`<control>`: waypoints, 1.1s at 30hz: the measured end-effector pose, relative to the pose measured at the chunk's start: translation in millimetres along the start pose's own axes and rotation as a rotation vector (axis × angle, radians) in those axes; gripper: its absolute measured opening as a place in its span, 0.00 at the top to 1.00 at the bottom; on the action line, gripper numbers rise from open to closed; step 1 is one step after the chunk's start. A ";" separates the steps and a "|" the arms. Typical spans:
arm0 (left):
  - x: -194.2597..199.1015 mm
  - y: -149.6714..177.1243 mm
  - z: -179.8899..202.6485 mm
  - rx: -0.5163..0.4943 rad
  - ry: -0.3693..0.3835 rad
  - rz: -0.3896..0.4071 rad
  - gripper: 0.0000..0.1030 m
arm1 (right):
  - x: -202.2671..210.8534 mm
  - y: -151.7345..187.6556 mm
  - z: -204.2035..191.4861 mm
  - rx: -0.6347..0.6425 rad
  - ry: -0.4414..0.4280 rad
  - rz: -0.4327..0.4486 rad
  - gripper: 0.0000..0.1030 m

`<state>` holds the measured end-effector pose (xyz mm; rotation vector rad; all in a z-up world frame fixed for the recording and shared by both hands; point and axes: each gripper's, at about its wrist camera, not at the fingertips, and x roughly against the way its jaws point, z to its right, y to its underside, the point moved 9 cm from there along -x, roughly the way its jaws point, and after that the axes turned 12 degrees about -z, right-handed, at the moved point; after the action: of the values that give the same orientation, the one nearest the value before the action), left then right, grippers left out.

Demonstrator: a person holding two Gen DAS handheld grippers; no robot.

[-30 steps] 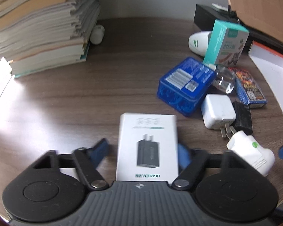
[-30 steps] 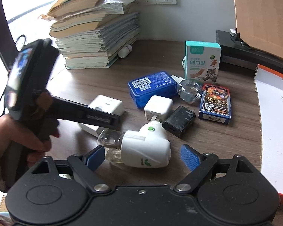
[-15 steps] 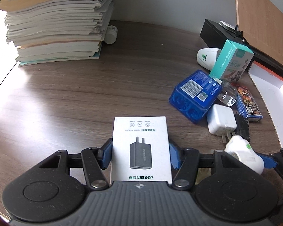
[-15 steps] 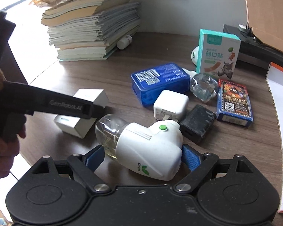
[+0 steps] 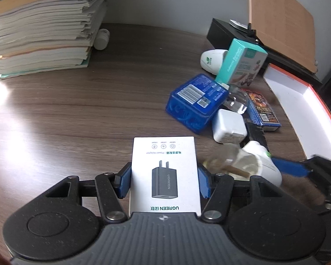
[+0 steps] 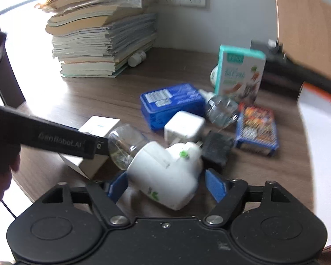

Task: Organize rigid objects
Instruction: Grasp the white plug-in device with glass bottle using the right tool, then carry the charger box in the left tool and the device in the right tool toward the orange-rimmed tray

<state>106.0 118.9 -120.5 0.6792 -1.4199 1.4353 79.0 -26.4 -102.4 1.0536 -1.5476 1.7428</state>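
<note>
Your surface (image 5: 81,110) is dark wood-grain laminate with a soft sheen where window light hits it. The charger box (image 5: 164,172) in your left gripper (image 5: 164,182) is matt white cardboard, and the gripper pads (image 5: 124,182) look like blue rubber on grainy black plastic. Between your right gripper's (image 6: 163,184) closing jaws sits a glossy white plastic plug-in vaporizer (image 6: 165,170) with a clear bottle. The blue case (image 5: 196,101) is shiny translucent plastic. The stack of books (image 5: 42,28) is rough-edged paper.
</note>
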 end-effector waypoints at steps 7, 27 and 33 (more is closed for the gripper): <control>4.3 -3.8 -14.4 0.076 -0.013 0.016 0.42 | 26.1 -2.4 -22.7 0.404 0.074 0.118 0.04; 27.9 6.3 -27.4 0.206 -0.064 0.066 0.42 | -18.6 -22.3 -25.2 0.646 -0.197 -0.103 0.51; 33.5 -3.5 -9.1 0.179 -0.050 0.095 0.42 | 14.8 -31.2 2.5 0.407 -0.186 0.006 0.62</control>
<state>98.7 135.3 -90.5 0.7735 -1.3882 1.6447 97.7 -25.0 -73.3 1.4432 -1.3276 2.0663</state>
